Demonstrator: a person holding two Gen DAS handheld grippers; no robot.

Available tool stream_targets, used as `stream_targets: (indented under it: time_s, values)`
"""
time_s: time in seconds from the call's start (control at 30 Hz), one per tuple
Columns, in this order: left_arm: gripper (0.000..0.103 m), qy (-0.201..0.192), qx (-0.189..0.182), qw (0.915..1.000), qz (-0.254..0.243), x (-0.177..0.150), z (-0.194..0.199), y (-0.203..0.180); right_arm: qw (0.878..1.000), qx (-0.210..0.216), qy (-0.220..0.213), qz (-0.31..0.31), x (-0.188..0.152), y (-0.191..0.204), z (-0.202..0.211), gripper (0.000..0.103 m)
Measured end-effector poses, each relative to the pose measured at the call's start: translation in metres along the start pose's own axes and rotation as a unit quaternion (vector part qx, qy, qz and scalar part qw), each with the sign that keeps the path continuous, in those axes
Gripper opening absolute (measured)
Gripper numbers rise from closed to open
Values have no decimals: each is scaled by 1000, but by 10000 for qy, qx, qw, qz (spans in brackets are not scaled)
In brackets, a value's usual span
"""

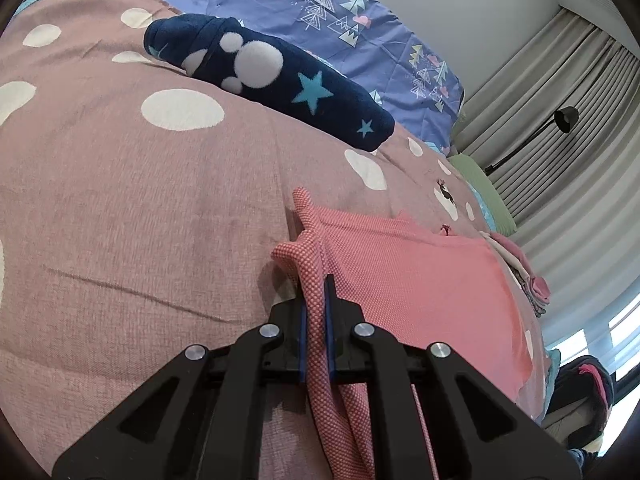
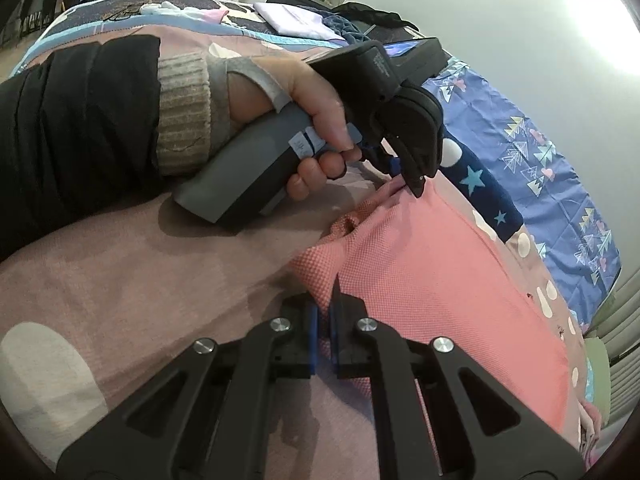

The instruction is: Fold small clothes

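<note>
A pink knit garment (image 1: 420,280) lies spread on the dotted mauve bedspread (image 1: 120,208). My left gripper (image 1: 316,300) is shut on a bunched edge of it, with cloth running down between the fingers. In the right wrist view the same garment (image 2: 440,272) lies ahead, and the left gripper (image 2: 412,184), held in a hand, pinches its far corner. My right gripper (image 2: 324,312) stands at the near corner with its jaws almost together. A fold of pink cloth lies at its tips; whether it is pinched is unclear.
A folded navy fleece piece (image 1: 280,80) with stars and white dots lies beyond the pink garment. A purple patterned sheet (image 1: 360,20) runs along the wall. A stack of folded clothes (image 1: 528,276) sits at the bed's right edge, near curtains and a black lamp (image 1: 566,118).
</note>
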State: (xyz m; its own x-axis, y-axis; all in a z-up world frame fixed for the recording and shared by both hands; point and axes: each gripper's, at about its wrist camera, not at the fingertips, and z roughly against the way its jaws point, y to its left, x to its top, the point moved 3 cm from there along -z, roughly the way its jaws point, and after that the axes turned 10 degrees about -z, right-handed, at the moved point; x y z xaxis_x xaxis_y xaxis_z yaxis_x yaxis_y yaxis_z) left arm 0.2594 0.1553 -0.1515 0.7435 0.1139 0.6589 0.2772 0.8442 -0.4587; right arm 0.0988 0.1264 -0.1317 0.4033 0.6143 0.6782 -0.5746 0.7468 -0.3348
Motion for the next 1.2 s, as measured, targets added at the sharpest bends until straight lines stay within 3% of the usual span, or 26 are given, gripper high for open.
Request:
stream_targets:
  time_s: [0.03, 0.17, 0.23, 0.33, 0.37, 0.5, 0.6, 0.7, 0.87, 1.13, 1.2]
  values:
    - [7, 14, -24, 10000, 27, 0, -1, 1, 10000, -5, 21, 5, 0, 0, -1, 5]
    - [11, 71, -46, 9999, 82, -2, -2, 4, 9996, -166, 33, 230, -1, 9, -1, 23]
    - [13, 86, -84, 9999, 99, -2, -3, 4, 9984, -375, -1, 413, 1, 14, -3, 24]
    - [14, 109, -80, 9999, 68, -2, -3, 2, 9966, -617, -14, 545, 7, 20, -12, 21]
    - [14, 111, -82, 9999, 61, -2, -3, 3, 9965, -633, -6, 552, 9, 19, -15, 5]
    - [8, -14, -179, 9998, 120, -1, 1, 4, 9972, -574, -262, 404, 14, 18, -2, 5]
    - [7, -149, -264, 9994, 190, 0, 5, 6, 9986, -347, 5, 388, 6, 17, -10, 5]
    - [7, -176, -223, 9994, 215, 0, 6, 5, 9985, -392, -161, 350, 9, 15, -1, 5]
    - [7, -121, -292, 9988, 361, -1, 3, 10, 9982, -410, 11, 448, 4, 19, -9, 6]
    - [26, 121, -257, 9996, 84, 0, -6, 0, 9980, -442, 28, 460, 3, 20, -10, 6]
    - [26, 197, -315, 9993, 44, 3, -12, -2, 9976, -484, 36, 487, 3, 22, -11, 6]
